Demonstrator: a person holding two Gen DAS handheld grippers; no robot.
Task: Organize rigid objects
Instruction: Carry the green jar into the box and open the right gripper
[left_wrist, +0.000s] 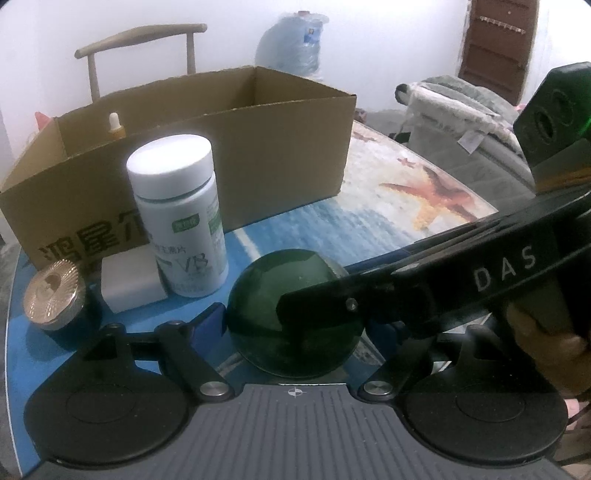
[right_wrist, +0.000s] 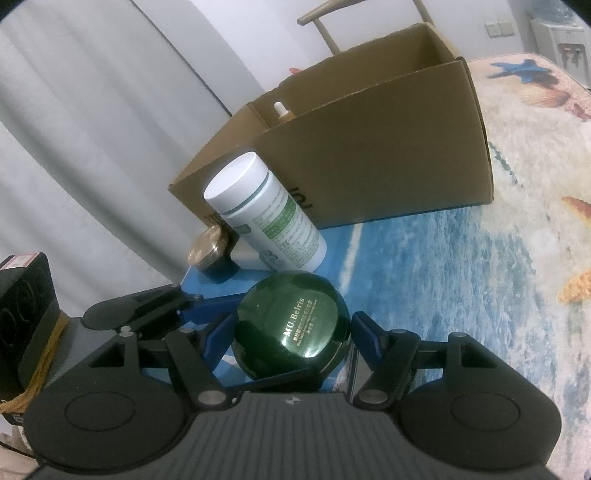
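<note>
A dark green round jar (left_wrist: 266, 295) (right_wrist: 291, 328) with gold lettering sits on the seaside-print table (left_wrist: 399, 177) (right_wrist: 480, 266). Both grippers straddle it from crossing directions. My left gripper (left_wrist: 295, 317) (right_wrist: 255, 338) is open, its blue fingers (left_wrist: 210, 317) close to the jar's sides. My right gripper (right_wrist: 291, 332) (left_wrist: 314, 288) is also open, with a thin gap at its right finger (right_wrist: 364, 332). In the left wrist view the right gripper's arm hides the left gripper's right finger. A hand (left_wrist: 546, 339) holds the right gripper.
Behind the jar stand a white capped bottle (left_wrist: 177, 214) (right_wrist: 266, 218), a small gold-lidded jar (left_wrist: 51, 291) (right_wrist: 208, 247) and a white block (left_wrist: 129, 280). An open carton (left_wrist: 280, 147) (right_wrist: 388, 158) holds a dropper bottle (left_wrist: 115, 127) (right_wrist: 280, 109). A chair (left_wrist: 140, 37) stands beyond.
</note>
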